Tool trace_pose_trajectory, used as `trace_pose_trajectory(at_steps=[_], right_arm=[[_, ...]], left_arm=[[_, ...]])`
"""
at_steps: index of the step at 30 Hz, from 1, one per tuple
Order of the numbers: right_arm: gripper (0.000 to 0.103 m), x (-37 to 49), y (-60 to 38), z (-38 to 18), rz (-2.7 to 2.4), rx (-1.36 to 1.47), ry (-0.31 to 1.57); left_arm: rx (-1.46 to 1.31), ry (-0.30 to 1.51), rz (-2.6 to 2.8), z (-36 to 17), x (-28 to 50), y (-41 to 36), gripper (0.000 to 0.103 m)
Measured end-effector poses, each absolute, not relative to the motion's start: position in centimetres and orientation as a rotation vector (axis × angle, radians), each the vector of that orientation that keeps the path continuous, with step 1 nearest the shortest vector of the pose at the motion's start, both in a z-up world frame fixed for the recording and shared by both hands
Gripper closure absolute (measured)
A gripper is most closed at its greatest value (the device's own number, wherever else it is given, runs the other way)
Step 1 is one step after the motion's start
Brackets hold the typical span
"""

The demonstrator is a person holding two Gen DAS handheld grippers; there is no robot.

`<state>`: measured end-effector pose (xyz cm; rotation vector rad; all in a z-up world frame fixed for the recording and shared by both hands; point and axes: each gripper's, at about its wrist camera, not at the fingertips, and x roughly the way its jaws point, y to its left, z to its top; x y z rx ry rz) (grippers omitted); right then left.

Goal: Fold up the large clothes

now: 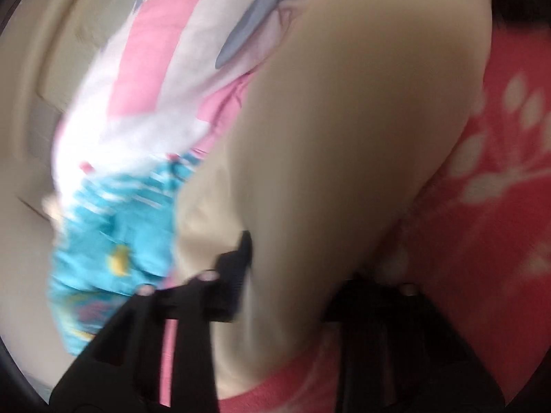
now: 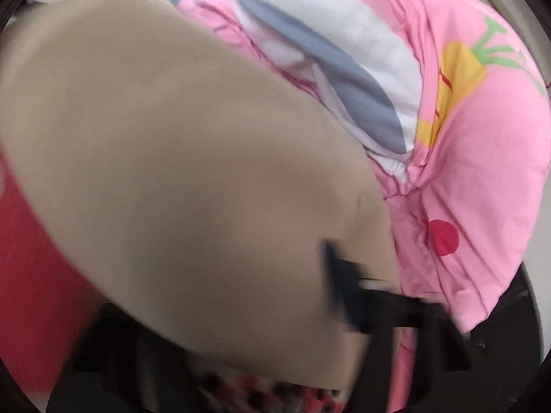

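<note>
Beige cloth, the large garment (image 1: 327, 130), fills most of both views as one smooth, blurred sheet. It is draped across the middle of the red patterned blanket (image 1: 499, 189) that carries it, and its far edge runs up against the pink cartoon quilt (image 2: 482, 158). No crease, stacked layer or squared edge shows in it, so I judge the folding to be at an early stage. At most a first lift or turn of the cloth is in hand, and the halving, smoothing and final neat stack are all left to do. What kind of garment it is cannot be told through the blur.

The quilt is heaped along the far side of the blanket, bunched and unfolded. Beside it, in the left view, lies a turquoise printed piece (image 1: 113, 241), also loose; whether these belong to the job is unclear.

The left gripper (image 1: 299, 268) points down into the beige cloth. Its jaws stand fairly narrow with cloth between them, though I cannot tell whether the pads actually pinch it. The right gripper (image 2: 234, 309) shows one dark finger against the garment near the quilt. Its other finger is hidden under cloth, so its grip cannot be told either.
</note>
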<state>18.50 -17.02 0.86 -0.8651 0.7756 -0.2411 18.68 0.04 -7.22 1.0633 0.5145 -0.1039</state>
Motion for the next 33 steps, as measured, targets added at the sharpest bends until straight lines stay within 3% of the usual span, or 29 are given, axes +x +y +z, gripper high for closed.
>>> trace_pose_trajectory(at_steps=[2, 6, 13, 16, 17, 19, 20, 21, 22, 23, 28, 33], right_arm=[[0.086, 18.0, -16.7, 0.9, -0.283, -0.891, 0.760], [0.087, 14.4, -19.1, 6.2, -0.244, -0.728, 0.743], [0.083, -7.6, -19.0, 9.1, -0.042, -0.712, 0.777], [0.067, -13.5, -18.9, 6.4, -0.033, -0.734, 0.877], [0.058, -14.6, -19.0, 5.3, -0.046, -0.767, 0.868], [0.052, -15.9, -19.2, 4.6, -0.082, -0.822, 0.850], [0.044, -16.3, -19.8, 5.0, -0.081, -0.805, 0.856], [0.036, -17.0, -20.7, 5.8, -0.097, -0.778, 0.862], [0.021, -17.7, -21.4, 6.3, -0.120, -0.776, 0.847], [0.020, -18.6, -22.3, 6.7, -0.138, -0.792, 0.831], [0.020, -20.8, -28.3, 8.9, -0.208, -0.685, 0.922], [0.020, -17.3, -30.0, 15.0, -0.107, -0.401, 0.794]], left_arm=[[1.046, 0.522, -0.075, -5.6, 18.3, 0.6, 0.085], [1.083, 0.482, -0.139, -3.1, 13.5, 1.4, 0.086], [1.014, 0.589, -0.382, 0.2, -5.3, 3.8, 0.084], [0.954, 0.674, -0.462, 0.2, -11.6, 3.9, 0.070], [0.959, 0.684, -0.478, 0.0, -12.5, 3.8, 0.067], [0.976, 0.686, -0.487, 0.3, -14.3, 4.2, 0.064], [0.939, 0.721, -0.515, 1.3, -15.0, 4.8, 0.057], [0.885, 0.752, -0.547, 2.4, -15.3, 5.5, 0.045], [0.800, 0.782, -0.596, 3.8, -15.7, 6.4, 0.039], [0.672, 0.823, -0.647, 5.9, -15.7, 8.1, 0.030], [0.215, 0.901, -0.551, 10.2, -10.1, 14.1, 0.030], [-0.052, 0.926, -0.442, 8.5, 1.6, 16.9, 0.033]])
